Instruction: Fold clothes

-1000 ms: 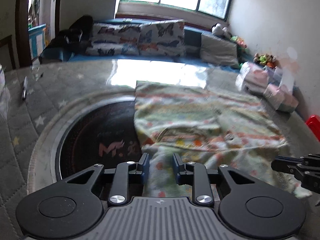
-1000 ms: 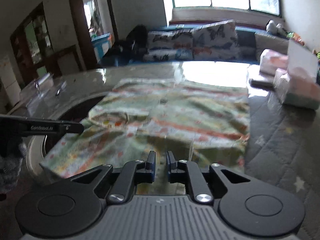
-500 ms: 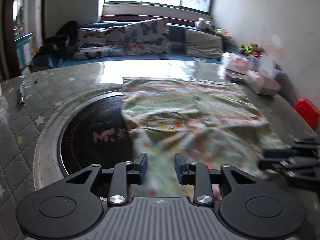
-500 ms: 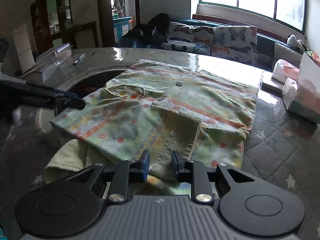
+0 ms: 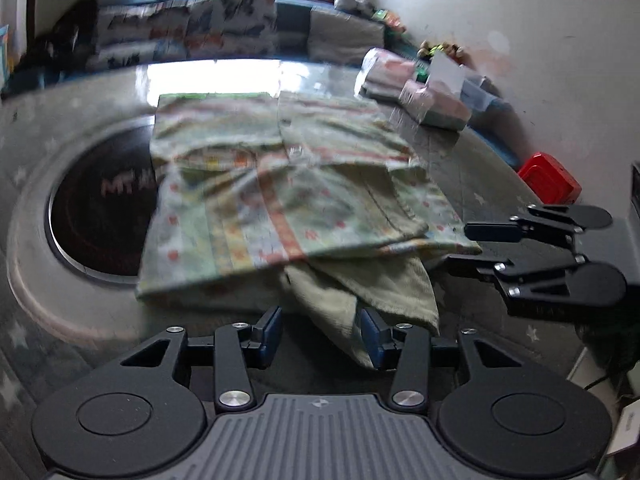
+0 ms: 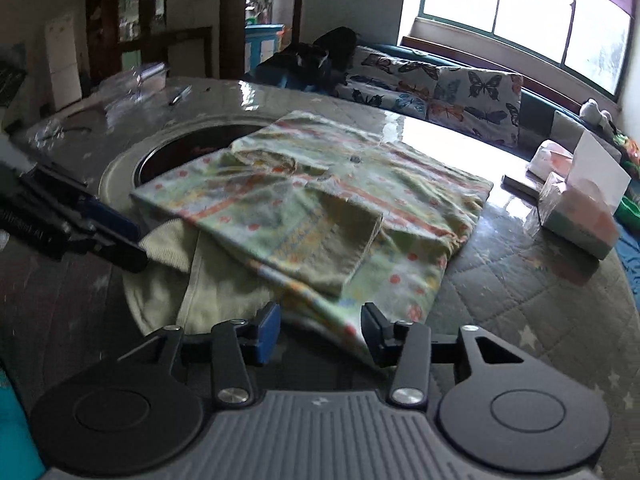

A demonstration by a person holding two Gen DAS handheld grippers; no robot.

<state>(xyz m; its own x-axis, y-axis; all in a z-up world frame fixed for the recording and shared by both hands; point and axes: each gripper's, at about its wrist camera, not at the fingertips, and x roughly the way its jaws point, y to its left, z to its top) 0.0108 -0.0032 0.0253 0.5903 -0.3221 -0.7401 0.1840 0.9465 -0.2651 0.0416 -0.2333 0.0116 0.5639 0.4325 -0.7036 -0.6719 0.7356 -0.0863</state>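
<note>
A pale green shirt with a red-and-orange pattern (image 5: 288,200) lies flat on the quilted table, its near part folded over. A plain pale underside (image 5: 384,284) spills out toward me. My left gripper (image 5: 320,336) is open just in front of that edge, a tip of the plain cloth lying loose between its fingers. In the right wrist view the same shirt (image 6: 320,208) has a folded sleeve on top. My right gripper (image 6: 320,332) is open at the shirt's near hem. Each gripper shows in the other's view: the right gripper (image 5: 472,246), the left gripper (image 6: 128,238).
A round black inset (image 5: 100,208) with a grey ring sits in the table under the shirt's left side. Tissue packs (image 6: 576,216) and a red box (image 5: 550,178) stand at the right. A pen (image 6: 180,95) lies far left. A sofa with butterfly cushions (image 6: 440,88) is behind.
Both grippers went from nearly shut on the cloth to wide open and drew back toward the near edge. The shirt's near part now lies folded over on the table.
</note>
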